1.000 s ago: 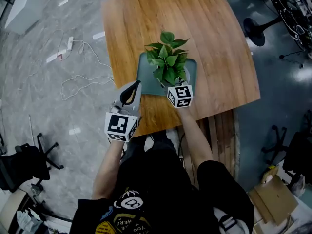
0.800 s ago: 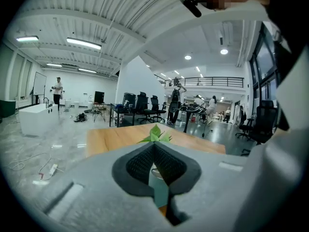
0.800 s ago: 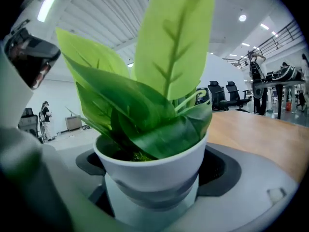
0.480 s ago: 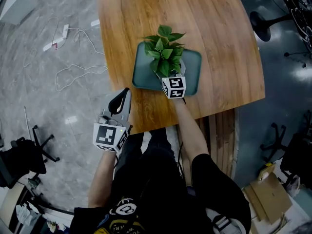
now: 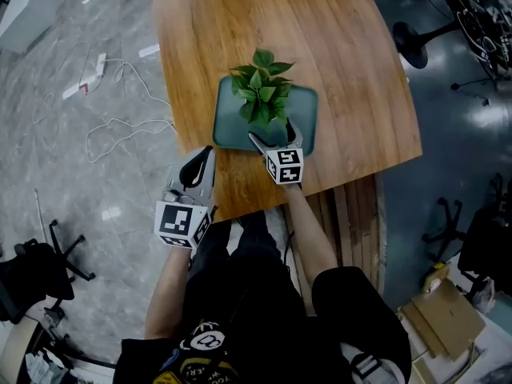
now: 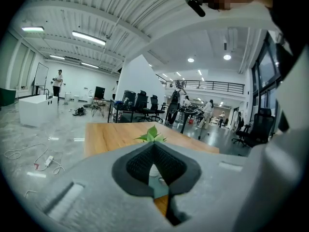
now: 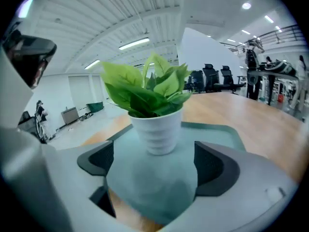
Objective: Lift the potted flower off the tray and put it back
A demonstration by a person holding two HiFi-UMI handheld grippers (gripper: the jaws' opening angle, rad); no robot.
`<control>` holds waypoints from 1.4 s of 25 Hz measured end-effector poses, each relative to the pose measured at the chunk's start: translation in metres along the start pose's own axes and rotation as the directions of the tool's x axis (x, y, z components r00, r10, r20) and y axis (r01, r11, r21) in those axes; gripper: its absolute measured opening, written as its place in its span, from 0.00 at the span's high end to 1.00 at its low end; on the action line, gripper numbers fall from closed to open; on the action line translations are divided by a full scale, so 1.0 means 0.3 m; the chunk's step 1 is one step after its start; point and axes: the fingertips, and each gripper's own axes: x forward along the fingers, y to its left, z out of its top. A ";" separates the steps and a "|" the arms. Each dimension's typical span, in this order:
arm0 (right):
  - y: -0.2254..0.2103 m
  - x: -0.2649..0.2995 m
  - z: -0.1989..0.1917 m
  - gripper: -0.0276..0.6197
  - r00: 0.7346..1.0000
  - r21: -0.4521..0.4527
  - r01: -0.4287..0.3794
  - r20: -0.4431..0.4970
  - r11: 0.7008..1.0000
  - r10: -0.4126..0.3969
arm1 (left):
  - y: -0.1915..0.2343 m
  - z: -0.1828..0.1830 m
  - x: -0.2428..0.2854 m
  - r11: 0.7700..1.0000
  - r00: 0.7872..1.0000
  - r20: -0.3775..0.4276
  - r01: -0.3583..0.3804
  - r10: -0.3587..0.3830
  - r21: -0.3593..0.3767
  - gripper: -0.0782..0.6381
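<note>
A potted flower (image 5: 260, 94) with green leaves and a ribbed white pot (image 7: 157, 129) stands upright on the teal tray (image 5: 228, 130) on the wooden table (image 5: 336, 46). My right gripper (image 5: 274, 138) is open at the tray's near edge. In the right gripper view its jaws (image 7: 154, 167) are spread above the tray (image 7: 217, 129), with the pot just ahead and apart from them. My left gripper (image 5: 206, 154) is shut and holds nothing, over the table's near-left edge. The left gripper view shows the leaves (image 6: 152, 135) beyond its closed jaws (image 6: 154, 151).
The table's near edge lies right under both grippers. White cables and a power strip (image 5: 100, 62) lie on the grey floor to the left. Office chairs (image 5: 48, 266) stand at the left and right. A cardboard box (image 5: 448, 318) sits at the lower right.
My right gripper has drawn back from the pot toward the tray's near edge, and its open fingers now show. The pot stays on the tray. The left gripper has barely moved.
</note>
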 end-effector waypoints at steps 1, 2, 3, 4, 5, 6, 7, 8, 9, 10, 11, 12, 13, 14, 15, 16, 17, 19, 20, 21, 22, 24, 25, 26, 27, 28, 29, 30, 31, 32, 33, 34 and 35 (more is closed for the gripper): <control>0.000 -0.070 -0.019 0.17 1.000 0.055 0.016 -0.004 0.998 -0.016 | -0.005 0.001 -0.012 1.000 1.000 0.000 0.004 -0.004 -0.002 0.89; 0.003 -0.151 -0.029 0.26 1.000 0.118 0.031 -0.005 0.993 -0.031 | -0.011 0.003 -0.026 1.000 1.000 -0.003 0.009 -0.009 -0.005 0.89; 0.007 -0.237 -0.029 0.34 0.999 0.177 0.047 -0.003 0.983 -0.047 | -0.017 0.007 -0.042 1.000 1.000 -0.006 0.017 -0.017 -0.008 0.89; 0.013 -0.326 -0.016 0.51 0.998 0.226 0.062 0.007 0.972 -0.066 | -0.023 0.014 -0.060 1.000 1.000 -0.007 0.025 -0.025 -0.009 0.89; 0.020 -0.412 0.010 0.69 0.996 0.260 0.077 0.024 0.963 -0.086 | -0.031 0.026 -0.079 0.999 0.999 -0.006 0.035 -0.035 -0.011 0.89; 0.031 -0.491 0.047 0.88 0.994 0.276 0.088 0.044 0.957 -0.104 | -0.040 0.042 -0.099 0.999 0.999 -0.001 0.045 -0.045 -0.011 0.90; 0.049 -0.560 0.089 0.95 0.992 0.273 0.093 0.060 0.957 -0.113 | -0.053 0.063 -0.120 0.998 0.998 0.008 0.056 -0.056 -0.011 0.89; 0.077 -0.621 0.133 0.95 0.991 0.251 0.096 0.071 0.963 -0.118 | -0.069 0.089 -0.141 0.997 0.997 0.021 0.071 -0.071 -0.011 0.89; 0.113 -0.676 0.179 0.95 0.989 0.213 0.103 0.080 0.972 -0.122 | -0.088 0.118 -0.164 0.996 0.995 0.037 0.088 -0.087 -0.013 0.90; 0.155 -0.730 0.229 0.95 0.987 0.163 0.113 0.094 0.980 -0.129 | -0.108 0.151 -0.189 0.994 0.993 0.055 0.106 -0.105 -0.017 0.89; 0.196 -0.781 0.287 0.95 0.983 0.117 0.124 0.120 0.985 -0.138 | -0.130 0.185 -0.211 0.992 0.990 0.074 0.125 -0.123 -0.022 0.89; 0.232 -0.832 0.350 0.95 0.977 0.088 0.132 0.158 0.987 -0.145 | -0.154 0.219 -0.229 0.989 0.986 0.091 0.145 -0.142 -0.026 0.89; 0.261 -0.883 0.413 0.95 0.967 0.082 0.140 0.204 0.987 -0.154 | -0.179 0.246 -0.242 0.986 0.982 0.101 0.165 -0.162 -0.025 0.89; 0.282 -0.934 0.471 0.95 0.954 0.094 0.147 0.251 0.985 -0.166 | -0.204 0.263 -0.250 0.983 0.979 0.101 0.182 -0.179 -0.019 0.89; 0.297 -0.983 0.523 0.95 0.939 0.114 0.151 0.295 0.982 -0.179 | -0.226 0.273 -0.253 0.982 0.978 0.094 0.190 -0.188 -0.005 0.89; 0.308 -1.025 0.568 0.95 0.924 0.132 0.151 0.334 0.980 -0.187 | -0.242 0.282 -0.252 0.982 0.979 0.085 0.187 -0.187 0.014 0.89; 0.317 -1.059 0.608 0.95 0.911 0.141 0.147 0.367 0.979 -0.190 | -0.253 0.295 -0.252 0.984 0.981 0.084 0.174 -0.177 0.037 0.90; 0.335 -1.096 0.660 0.95 0.895 0.123 0.145 0.408 0.982 -0.183 | -0.269 0.335 -0.266 0.987 0.983 0.106 0.146 -0.153 0.066 0.90; 0.344 -1.104 0.671 0.95 0.893 0.101 0.150 0.414 0.983 -0.179 | -0.284 0.353 -0.280 0.986 0.980 0.118 0.152 -0.158 0.063 0.90; 0.354 -1.110 0.676 0.95 0.893 0.077 0.156 0.415 0.985 -0.174 | -0.306 0.366 -0.296 0.984 0.976 0.126 0.174 -0.179 0.045 0.90; 0.362 -1.118 0.681 0.95 0.894 0.054 0.158 0.416 0.986 -0.166 | -0.333 0.377 -0.313 0.979 0.970 0.133 0.203 -0.205 0.026 0.90; 0.367 -1.131 0.694 0.95 0.891 0.039 0.151 0.427 0.988 -0.153 | -0.378 0.396 -0.336 0.973 0.962 0.145 0.229 -0.232 0.037 0.90; 0.360 -1.135 0.703 0.95 0.889 0.045 0.150 0.432 0.988 -0.155 | -0.392 0.406 -0.340 0.973 0.962 0.149 0.222 -0.230 0.065 0.90; 0.352 -1.139 0.709 0.95 0.886 0.054 0.152 0.434 0.987 -0.160 | -0.403 0.413 -0.344 0.973 0.962 0.151 0.214 -0.226 0.090 0.90; 0.348 -1.144 0.709 0.95 0.886 0.062 0.150 0.434 0.987 -0.162 | -0.413 0.416 -0.349 0.972 0.963 0.150 0.210 -0.224 0.102 0.90; 0.350 -1.150 0.708 0.95 0.888 0.067 0.144 0.432 0.987 -0.159 | -0.420 0.418 -0.358 0.972 0.963 0.149 0.209 -0.223 0.108 0.90; 0.355 -1.155 0.707 0.95 0.889 0.068 0.136 0.432 0.988 -0.152 | -0.423 0.420 -0.366 0.972 0.964 0.150 0.205 -0.220 0.112 0.90; 0.363 -1.159 0.708 0.95 0.890 0.066 0.127 0.432 0.990 -0.143 | -0.423 0.426 -0.374 0.973 0.964 0.153 0.199 -0.216 0.117 0.90; 0.369 -1.163 0.710 0.95 0.891 0.065 0.118 0.434 0.991 -0.135 | -0.422 0.431 -0.381 0.974 0.965 0.156 0.192 -0.210 0.122 0.90; 0.374 -1.168 0.709 0.95 0.891 0.066 0.110 0.435 0.992 -0.128 | -0.422 0.435 -0.387 0.975 0.966 0.160 0.187 -0.205 0.123 0.90; 0.377 -1.173 0.705 0.95 0.892 0.068 0.104 0.434 0.992 -0.124 | -0.423 0.436 -0.392 0.975 0.966 0.161 0.184 -0.202 0.122 0.90; 0.379 -1.178 0.698 0.95 0.894 0.070 0.100 0.432 0.992 -0.121 | -0.425 0.434 -0.396 0.976 0.967 0.160 0.182 -0.200 0.119 0.90; 0.382 -1.180 0.691 0.95 0.895 0.071 0.097 0.429 0.993 -0.118 | -0.426 0.428 -0.399 0.976 0.967 0.157 0.182 -0.199 0.116 0.90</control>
